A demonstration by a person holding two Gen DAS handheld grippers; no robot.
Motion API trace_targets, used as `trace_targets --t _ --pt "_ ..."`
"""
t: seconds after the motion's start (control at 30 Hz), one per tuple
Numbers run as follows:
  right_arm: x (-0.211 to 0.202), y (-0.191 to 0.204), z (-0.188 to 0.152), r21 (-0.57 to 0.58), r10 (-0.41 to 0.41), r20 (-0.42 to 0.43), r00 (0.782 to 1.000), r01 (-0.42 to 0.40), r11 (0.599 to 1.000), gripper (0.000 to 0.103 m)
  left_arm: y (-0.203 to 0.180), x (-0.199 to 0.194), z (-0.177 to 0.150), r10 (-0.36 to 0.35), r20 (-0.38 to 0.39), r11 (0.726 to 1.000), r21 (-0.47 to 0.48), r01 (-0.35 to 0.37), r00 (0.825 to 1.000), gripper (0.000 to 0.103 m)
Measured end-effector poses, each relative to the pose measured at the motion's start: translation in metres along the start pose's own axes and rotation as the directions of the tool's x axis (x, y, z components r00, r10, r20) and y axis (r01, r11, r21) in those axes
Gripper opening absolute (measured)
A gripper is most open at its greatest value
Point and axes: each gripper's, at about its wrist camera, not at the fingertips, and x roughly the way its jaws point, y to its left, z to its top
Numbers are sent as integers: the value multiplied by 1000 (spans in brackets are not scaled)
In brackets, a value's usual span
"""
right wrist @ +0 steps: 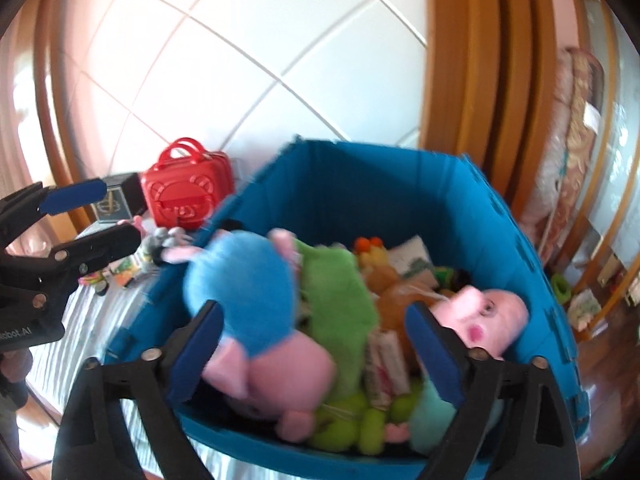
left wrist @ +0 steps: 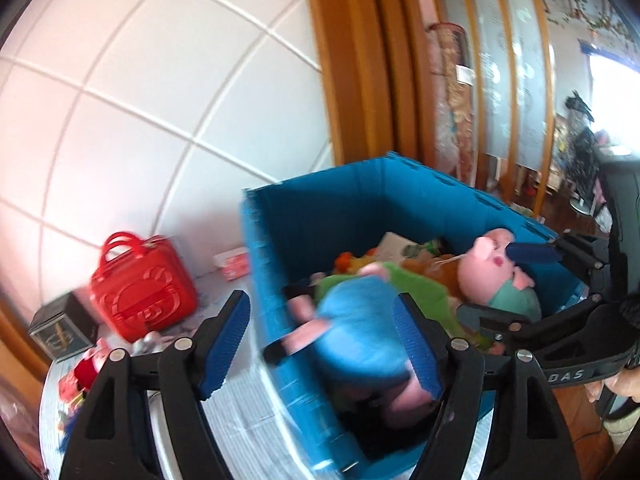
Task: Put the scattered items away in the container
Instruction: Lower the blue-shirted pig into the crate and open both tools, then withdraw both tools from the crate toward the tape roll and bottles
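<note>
The right gripper [right wrist: 316,350] stands wide over the blue container [right wrist: 400,184], gripping nothing; the blue-and-pink plush pig [right wrist: 248,296] lies blurred on the pile inside, seemingly just released. The left gripper [left wrist: 320,344] is open and empty too. Best lift both clear, then fetch the small toys [right wrist: 120,272] on the tabletop [right wrist: 92,320].

Home: plush toys [right wrist: 256,292], tiled wall [left wrist: 140,80].

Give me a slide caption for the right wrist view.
Open right tongs above a blue bin full of soft toys, a blue-dressed pig on top.
</note>
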Motion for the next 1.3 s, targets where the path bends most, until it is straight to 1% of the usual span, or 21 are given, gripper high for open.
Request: trace_targets --t 0.03,0.2,0.3,0.37,0.43,0.5,0.6,0.67,0.73,0.87,0.93,1.0,1.1,1.2,1.23,1.3 --pt "-2 10 2 -8 -2 12 1000 2 1000 102 12 -8 -6 13 6 1000 -9 -13 1000 74" --pt "-17 78 13 -43 13 47 999 -11 999 103 74 -48 -40 63 26 996 -71 -61 998 74" --pt "-26 130 15 -60 36 74 997 -32 998 103 120 -76 -71 113 33 987 -114 -109 993 75" --pt "-30 161 14 -72 56 83 995 -50 996 103 152 -96 -94 152 36 979 -143 -146 988 77" --pt "-32 200 11 -93 84 85 993 -76 993 103 185 -115 -117 188 29 968 -177 -180 982 78" --pt "-31 233 7 -106 107 85 991 -97 990 103 217 -132 -141 226 13 953 -209 -218 974 78" --pt "-25 275 -1 -116 131 80 988 -121 986 103 262 -152 -177 300 -24 923 -245 -296 954 78" --pt "-18 298 -6 -121 141 67 988 -132 984 103 290 -163 -201 342 -53 901 -264 -343 938 78" --pt "-8 316 -10 -131 149 46 988 -142 981 103 313 -170 -223 367 -83 880 -292 -375 927 78" --pt "21 339 -21 -132 153 -12 988 -153 979 103 348 -177 -262 394 -132 838 -356 -414 910 78" --pt "38 343 -26 -124 151 -44 988 -155 980 103 362 -173 -280 409 -170 811 -384 -442 897 78" --pt "58 346 -32 -119 150 -80 985 -159 980 103 372 -168 -295 416 -200 788 -407 -461 887 78" --pt "86 345 -35 -107 163 -116 980 -176 979 103 383 -155 -315 411 -236 757 -450 -474 880 78" --pt "121 339 -37 -90 184 -151 971 -198 976 103 390 -131 -330 402 -285 721 -487 -493 870 78" --pt "132 338 -38 -81 189 -162 969 -204 976 103 391 -120 -333 399 -305 712 -490 -502 865 78" --pt "156 332 -37 -61 203 -186 961 -217 974 103 391 -101 -340 392 -340 703 -488 -517 855 78"
